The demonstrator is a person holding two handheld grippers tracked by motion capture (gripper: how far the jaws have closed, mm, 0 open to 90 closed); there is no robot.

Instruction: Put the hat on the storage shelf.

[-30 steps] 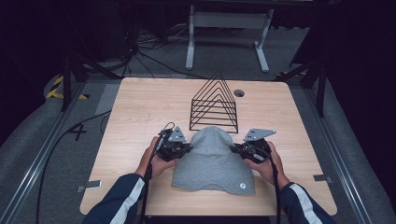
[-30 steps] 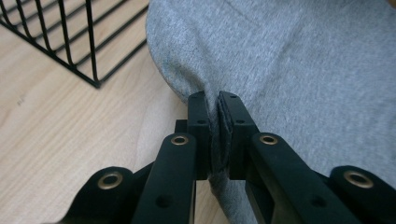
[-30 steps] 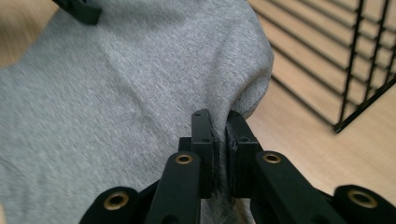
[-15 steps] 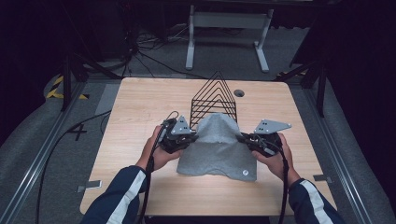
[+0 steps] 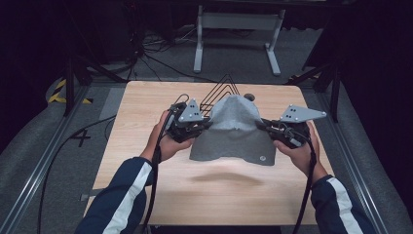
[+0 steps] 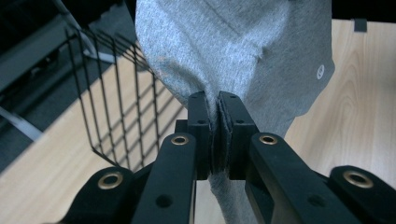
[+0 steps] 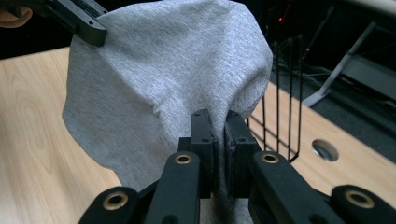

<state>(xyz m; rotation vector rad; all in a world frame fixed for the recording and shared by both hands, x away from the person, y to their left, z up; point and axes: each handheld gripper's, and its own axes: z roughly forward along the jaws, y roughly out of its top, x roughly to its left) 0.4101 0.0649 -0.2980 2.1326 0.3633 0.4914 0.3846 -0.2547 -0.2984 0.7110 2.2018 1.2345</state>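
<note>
While both hands hold it up, the grey garment [image 5: 234, 131] hangs clear of the wooden table [image 5: 146, 126], stretched between the two grippers, its shadow on the tabletop below. Left gripper [image 5: 203, 126] clamps the garment's left edge; in the left gripper view its jaws are pressed together with a fold of grey fabric [image 6: 243, 51] pinched between the pads. Right gripper [image 5: 263, 127] clamps the right edge; in the right gripper view the jaws are likewise closed tight on cloth [image 7: 163, 84]. Garment bulges upward in the middle, lower hem droops toward the person, small round white logo [image 5: 261, 158] near the lower right corner, also seen in the left gripper view [image 6: 320, 71]. Black wire rack [image 5: 219, 92] with triangular loops stands on the table just behind the garment, partly hidden by it; its bars show in the left gripper view [image 6: 116, 107] and the right gripper view [image 7: 280, 93]. Round hole in the tabletop [image 7: 324, 150] near the rack. Person's sleeves are dark blue with a white stripe [image 5: 124, 195]. Grey three-cornered plates sit on top of each gripper. Dark floor with cables and a metal stand [image 5: 236, 22] beyond the table.
</note>
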